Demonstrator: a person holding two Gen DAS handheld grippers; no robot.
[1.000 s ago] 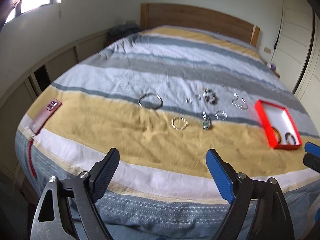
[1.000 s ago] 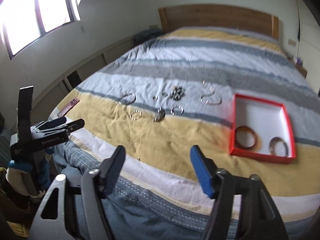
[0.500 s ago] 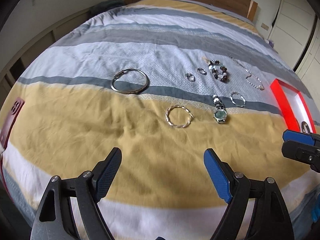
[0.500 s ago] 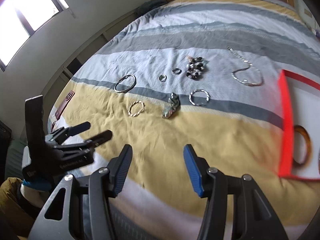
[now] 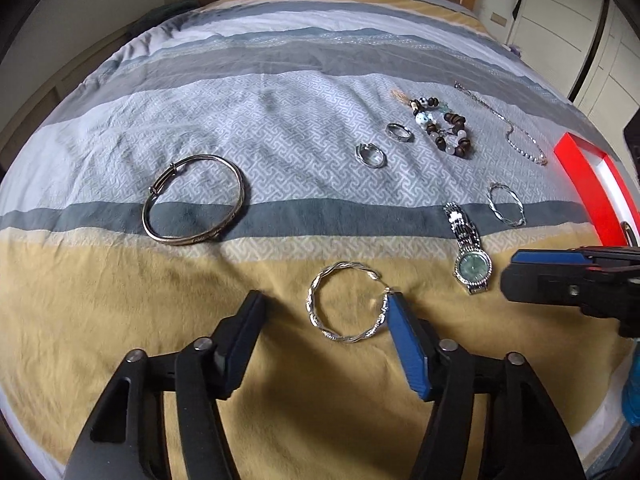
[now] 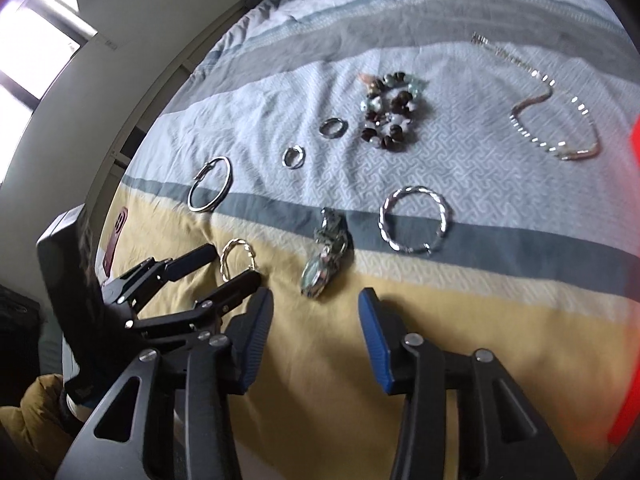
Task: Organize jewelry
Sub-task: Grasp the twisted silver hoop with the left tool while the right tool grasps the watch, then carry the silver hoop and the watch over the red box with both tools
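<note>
Closing left tool (image 5: 324,312) straddles twisted bangle (image 5: 347,303) | right tool (image 6: 316,316) apart | red box (image 5: 592,188) left-view only

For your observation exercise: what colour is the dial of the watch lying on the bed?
Pale green, on the watch with its silver band; the left wrist view shows it best.

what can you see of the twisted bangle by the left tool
The twisted bangle is a thin, silvery, rope-like open hoop with a gap at its upper right. It looks like metal and lies flat on the yellow stripe of the bedspread. The left tool straddles it with jaws open; they have just been closing. Its blue right finger sits at the hoop's right edge, contact unclear, and the left finger stands clear. In the right wrist view it shows again between those fingers.
</note>
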